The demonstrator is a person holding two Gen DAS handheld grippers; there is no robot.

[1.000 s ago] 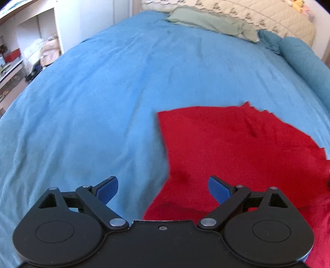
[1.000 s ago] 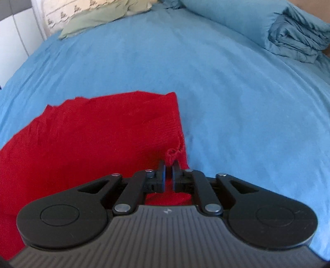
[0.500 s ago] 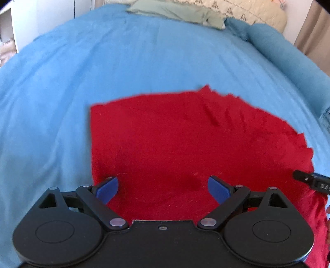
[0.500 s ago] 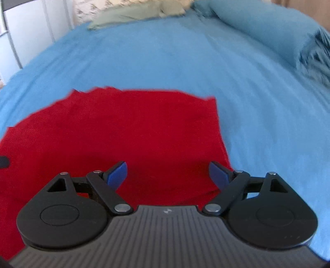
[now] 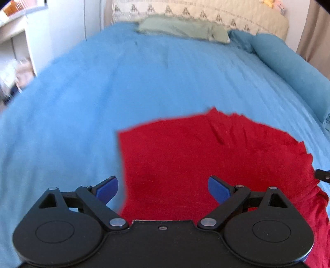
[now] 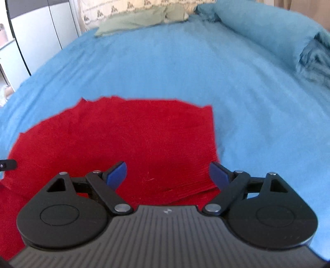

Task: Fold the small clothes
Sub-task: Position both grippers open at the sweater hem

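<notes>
Blue bedding (image 5: 144, 82) covers a wide bed that fills both wrist views, its surface smooth with only faint ripples. At the far end lies a flat pale green pillow (image 5: 183, 28) against a cream patterned quilt (image 5: 206, 14), and a long blue bolster (image 5: 288, 68) runs down the bed's right side. White furniture (image 6: 41, 37) stands beyond the bed's left edge, blurred. A red garment (image 5: 206, 160) lies spread flat on the near part of the bedding, roughly rectangular, with a straight left edge, a few shallow creases near its far edge, and a bunched, gathered fold at its near right corner. The left gripper (image 5: 163, 188) hovers over the garment's near left corner, its two blue-padded fingers (image 5: 107, 188) spread wide apart and holding nothing; the left pad sits over the blue bedding just beside the cloth's edge, the right pad over the red cloth. The right gripper (image 6: 167, 175) hangs over the garment's near right corner, fingers likewise spread wide and empty, with red cloth between them and the right finger (image 6: 219, 176) at the cloth's right edge. Under it, the red garment (image 6: 123, 134) shows layered edges at its near right corner. Each view catches a small dark tip of the other gripper at its side border. Whether either gripper touches the cloth cannot be told.
</notes>
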